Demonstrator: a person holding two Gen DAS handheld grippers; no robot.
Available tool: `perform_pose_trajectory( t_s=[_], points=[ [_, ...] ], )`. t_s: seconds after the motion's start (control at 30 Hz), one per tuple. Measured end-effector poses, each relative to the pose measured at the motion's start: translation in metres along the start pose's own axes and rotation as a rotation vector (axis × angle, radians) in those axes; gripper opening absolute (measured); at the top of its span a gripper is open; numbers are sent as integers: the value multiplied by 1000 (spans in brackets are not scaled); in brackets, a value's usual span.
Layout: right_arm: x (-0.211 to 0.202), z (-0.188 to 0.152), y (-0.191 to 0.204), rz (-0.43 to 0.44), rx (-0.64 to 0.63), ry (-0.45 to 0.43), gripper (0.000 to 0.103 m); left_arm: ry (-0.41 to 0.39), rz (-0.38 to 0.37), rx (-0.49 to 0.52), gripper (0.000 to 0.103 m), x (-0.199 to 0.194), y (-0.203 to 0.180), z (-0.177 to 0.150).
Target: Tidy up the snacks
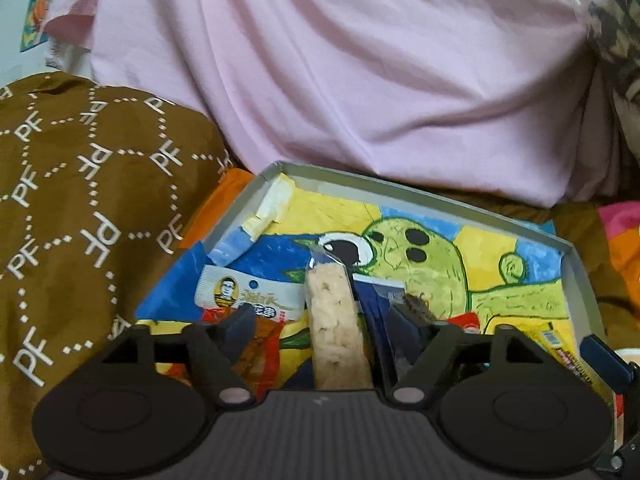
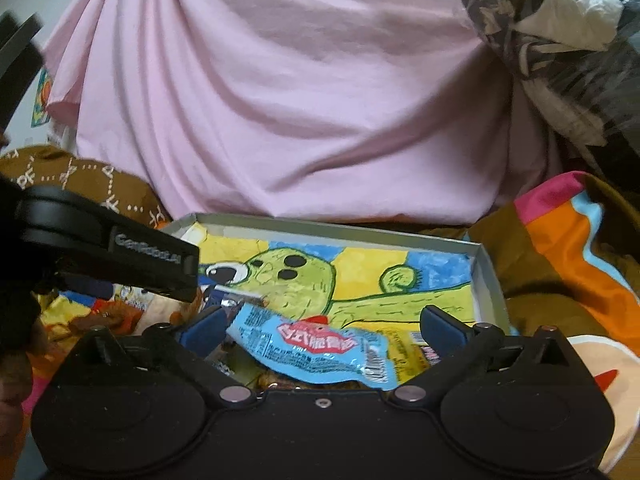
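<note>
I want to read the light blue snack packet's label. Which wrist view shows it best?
The right wrist view: the light blue packet lies crosswise between the open right gripper fingers, label up. In the left wrist view I cannot make it out.

Near end of rice cracker bar [image 1: 338, 328] hidden behind gripper body; blue snack packet [image 2: 316, 350] print too blurred to read.

— Anything readable here?
— "PF", white, repeated all over the brown cloth [image 1: 80, 200].
— And on the other gripper's arm [image 2: 120, 256]?
— White lettering starting "Gen", the rest blurred. The snack packets' print is too small to read.
</note>
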State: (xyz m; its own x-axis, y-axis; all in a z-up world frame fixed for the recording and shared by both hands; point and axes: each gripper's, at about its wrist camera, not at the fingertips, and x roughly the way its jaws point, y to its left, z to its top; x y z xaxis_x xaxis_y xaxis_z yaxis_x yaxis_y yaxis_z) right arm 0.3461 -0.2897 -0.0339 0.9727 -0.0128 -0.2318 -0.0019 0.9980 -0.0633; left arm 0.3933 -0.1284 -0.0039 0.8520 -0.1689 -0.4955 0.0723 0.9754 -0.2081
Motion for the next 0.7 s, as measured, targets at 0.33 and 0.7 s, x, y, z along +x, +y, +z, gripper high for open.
perform_pose_trajectory(
  t_s=[0.33, 0.7],
  points=[
    [-56, 18, -8, -55, 93, -20, 102, -88, 9, -57, 102, -57, 21, 0],
    [-130, 17, 7, -84, 117, -26, 102, -136, -10, -51, 102, -131, 44, -21]
  ],
)
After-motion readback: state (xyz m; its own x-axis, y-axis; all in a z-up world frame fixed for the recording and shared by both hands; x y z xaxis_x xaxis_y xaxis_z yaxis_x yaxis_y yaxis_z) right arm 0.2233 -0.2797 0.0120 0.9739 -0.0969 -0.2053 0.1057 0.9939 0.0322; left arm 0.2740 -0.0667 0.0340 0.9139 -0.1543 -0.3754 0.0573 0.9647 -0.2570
